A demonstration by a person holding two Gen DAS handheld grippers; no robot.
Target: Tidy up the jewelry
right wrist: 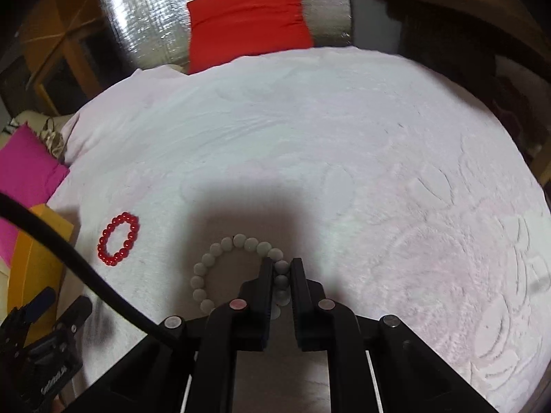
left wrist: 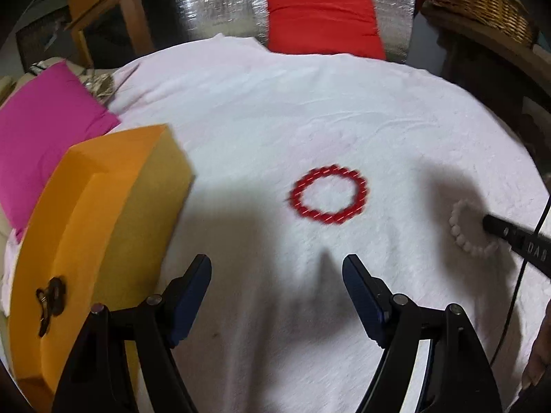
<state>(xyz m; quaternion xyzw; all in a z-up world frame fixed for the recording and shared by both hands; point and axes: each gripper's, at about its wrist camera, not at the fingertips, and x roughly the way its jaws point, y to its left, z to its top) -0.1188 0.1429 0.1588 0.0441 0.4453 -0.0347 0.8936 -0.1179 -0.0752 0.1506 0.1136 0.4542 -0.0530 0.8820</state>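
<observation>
The right claw (right wrist: 281,264) is closed down on the near right side of the white bead bracelet (right wrist: 220,258), its two fingers pinching a few of the pale beads between them while the rest of the loop lies flat on the pale pink towel (right wrist: 310,144) that covers the desk. In the left wrist view the same bracelet (left wrist: 463,232) shows at the right edge with the black finger of that claw reaching into it. The left claw (left wrist: 277,268) hangs over the towel with its fingers spread wide and nothing between them. The red bead bracelet (left wrist: 329,194) lies flat on the towel just beyond it, well apart from the white one and to its left. An orange box (left wrist: 103,213) with a dark clasp on its lid sits at the left edge of the desk, a magenta cushion (left wrist: 44,130) behind it, and a red cushion (left wrist: 323,17) lies at the far side.
</observation>
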